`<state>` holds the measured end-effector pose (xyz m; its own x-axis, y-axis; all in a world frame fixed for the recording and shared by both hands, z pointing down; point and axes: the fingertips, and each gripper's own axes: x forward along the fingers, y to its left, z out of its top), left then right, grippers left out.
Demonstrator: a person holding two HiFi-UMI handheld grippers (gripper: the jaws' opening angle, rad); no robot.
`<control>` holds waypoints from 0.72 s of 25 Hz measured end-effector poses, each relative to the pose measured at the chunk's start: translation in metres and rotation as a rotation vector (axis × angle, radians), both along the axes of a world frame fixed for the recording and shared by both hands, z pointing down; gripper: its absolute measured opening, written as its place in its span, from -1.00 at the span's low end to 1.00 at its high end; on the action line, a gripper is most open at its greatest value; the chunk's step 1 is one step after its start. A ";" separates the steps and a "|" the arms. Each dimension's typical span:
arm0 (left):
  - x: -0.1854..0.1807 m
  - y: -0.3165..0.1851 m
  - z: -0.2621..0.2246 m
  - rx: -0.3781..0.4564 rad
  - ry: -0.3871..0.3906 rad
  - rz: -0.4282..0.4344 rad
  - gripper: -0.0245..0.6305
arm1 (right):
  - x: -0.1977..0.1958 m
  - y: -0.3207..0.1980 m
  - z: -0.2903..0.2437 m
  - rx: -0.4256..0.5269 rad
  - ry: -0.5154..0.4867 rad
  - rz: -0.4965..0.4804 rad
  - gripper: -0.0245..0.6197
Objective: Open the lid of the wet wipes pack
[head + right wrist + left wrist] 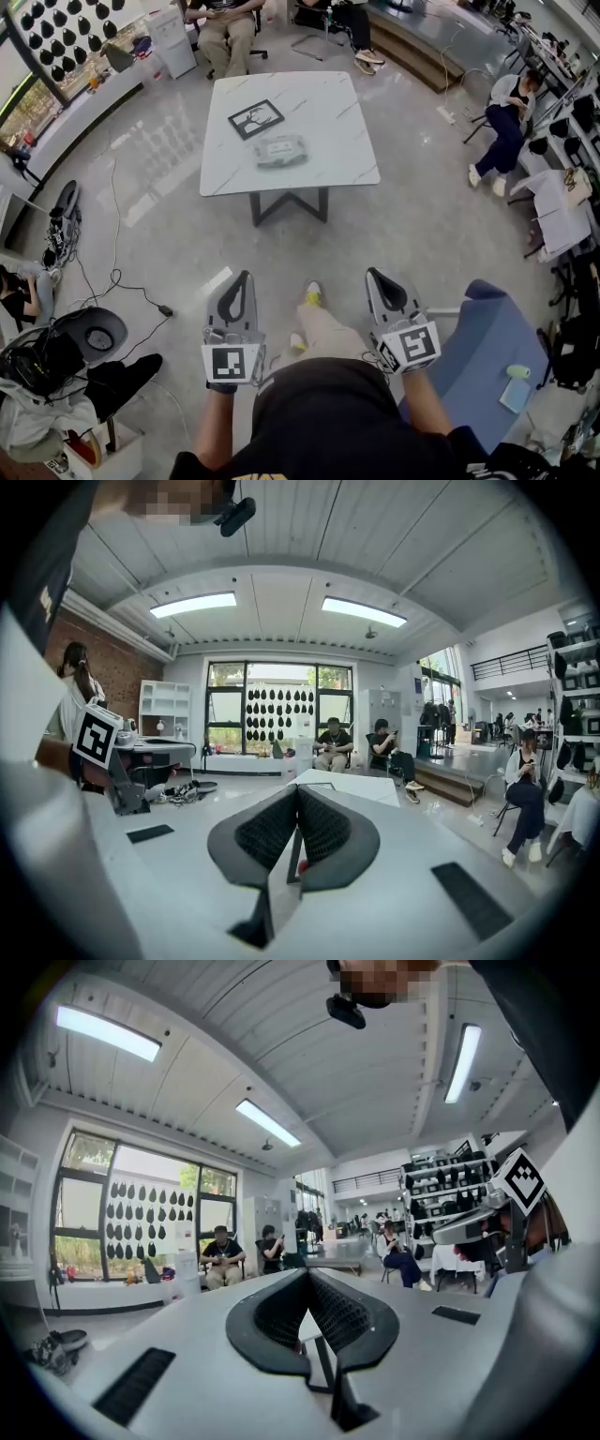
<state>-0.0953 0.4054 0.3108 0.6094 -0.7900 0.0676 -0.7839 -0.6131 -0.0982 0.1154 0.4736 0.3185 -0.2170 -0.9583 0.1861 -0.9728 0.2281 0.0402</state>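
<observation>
The wet wipes pack [280,151], pale with a greenish print, lies flat on a white marble-look table [319,103] some way ahead of me across the floor. Its lid faces up; the view is too small to show detail. My left gripper [245,277] and right gripper [374,274] hang close to my body, far short of the table, both pointing toward it. In the left gripper view the left gripper [307,1274] has its black pads meeting at the tips, with nothing between them. The right gripper [297,788] is shut and empty too. The table's edge [342,785] shows just beyond it.
A black-framed card [256,119] lies on the table behind the pack. A blue chair [487,347] stands close at my right. Cables [122,281], bags and a stool [94,330] crowd the floor at left. Seated people are beyond the table and at right [506,122].
</observation>
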 end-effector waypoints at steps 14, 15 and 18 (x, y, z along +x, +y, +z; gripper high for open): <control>0.019 -0.135 -0.003 -0.003 -0.035 -0.055 -0.88 | 0.025 -0.157 0.009 0.005 0.010 -0.037 -0.92; 0.022 -0.144 -0.006 -0.008 -0.037 -0.064 -0.88 | 0.028 -0.169 0.010 0.003 0.005 -0.043 -0.92; 0.036 -0.172 -0.019 -0.004 -0.063 -0.074 -0.88 | 0.041 -0.203 0.005 0.008 -0.008 -0.063 -0.92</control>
